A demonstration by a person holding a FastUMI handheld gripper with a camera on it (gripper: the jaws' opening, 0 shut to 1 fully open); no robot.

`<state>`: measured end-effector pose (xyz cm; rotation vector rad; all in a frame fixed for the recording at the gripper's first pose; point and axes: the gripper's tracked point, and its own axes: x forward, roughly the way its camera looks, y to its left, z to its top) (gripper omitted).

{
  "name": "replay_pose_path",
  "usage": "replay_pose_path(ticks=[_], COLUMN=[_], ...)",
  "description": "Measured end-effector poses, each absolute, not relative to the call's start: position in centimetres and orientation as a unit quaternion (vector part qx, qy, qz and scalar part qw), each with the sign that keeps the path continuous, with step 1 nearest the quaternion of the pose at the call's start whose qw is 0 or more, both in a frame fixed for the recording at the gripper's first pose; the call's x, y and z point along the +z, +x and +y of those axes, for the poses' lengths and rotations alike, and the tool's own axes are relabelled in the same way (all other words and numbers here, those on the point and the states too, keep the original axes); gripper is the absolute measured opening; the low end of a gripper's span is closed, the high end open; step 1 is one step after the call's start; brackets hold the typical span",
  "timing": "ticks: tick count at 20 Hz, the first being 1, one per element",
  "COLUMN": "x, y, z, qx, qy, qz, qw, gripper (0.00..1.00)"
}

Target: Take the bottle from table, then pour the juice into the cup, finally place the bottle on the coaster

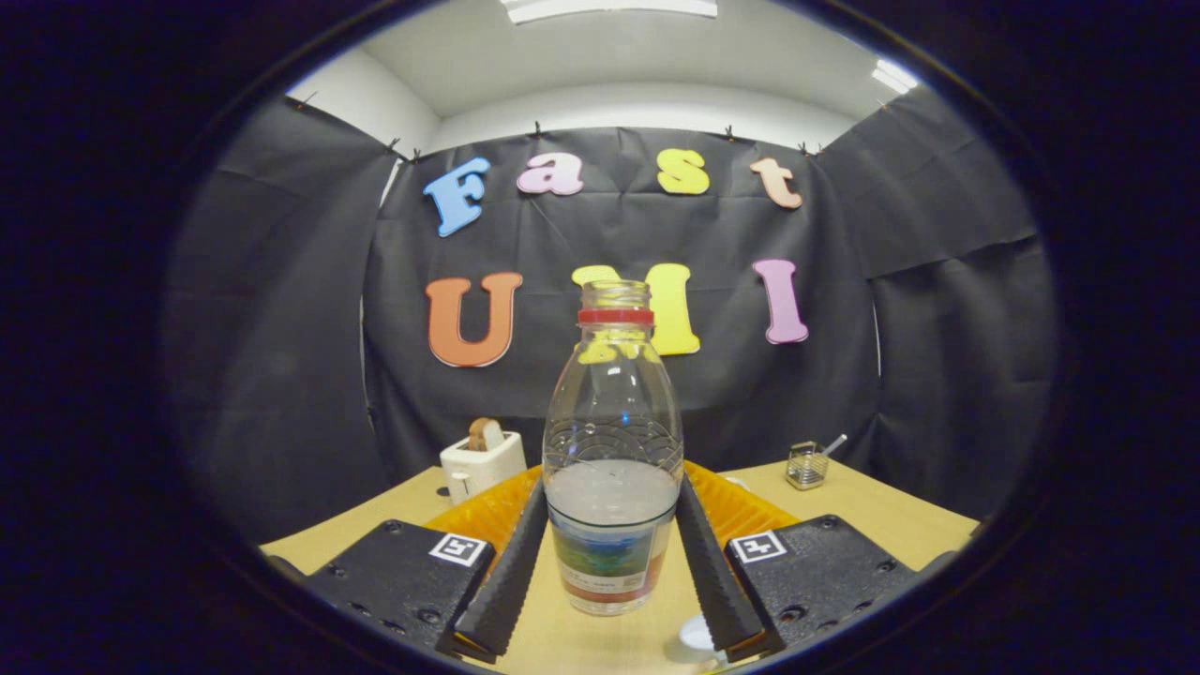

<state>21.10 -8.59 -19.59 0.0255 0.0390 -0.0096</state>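
Bottle [612, 450] is standing uncapped on the wooden table [872, 516], black cloth walling the booth behind; I'm seeing my gripper [611, 492] closing both fingers [511, 562] against its sides.

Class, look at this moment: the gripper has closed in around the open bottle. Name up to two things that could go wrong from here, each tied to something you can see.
1. The bottle has no cap and is part full, so tilting it during the lift could spill juice.
2. The gripper flanks only the bottle's lower part, and full contact cannot be confirmed; the tall body might tip or slip.
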Motion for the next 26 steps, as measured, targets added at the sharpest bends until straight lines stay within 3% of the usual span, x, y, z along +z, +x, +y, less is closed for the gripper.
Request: replay_pose_path(ticks=[16, 26], x=[-32.9, -34.0], y=[30.4, 31.6], z=[-5.8, -5.7], qx=[-0.026, -0.022], qy=[-0.014, -0.01], qz=[0.081, 0.073], qw=[0.996, 0.997], gripper=[0.81, 0.87])
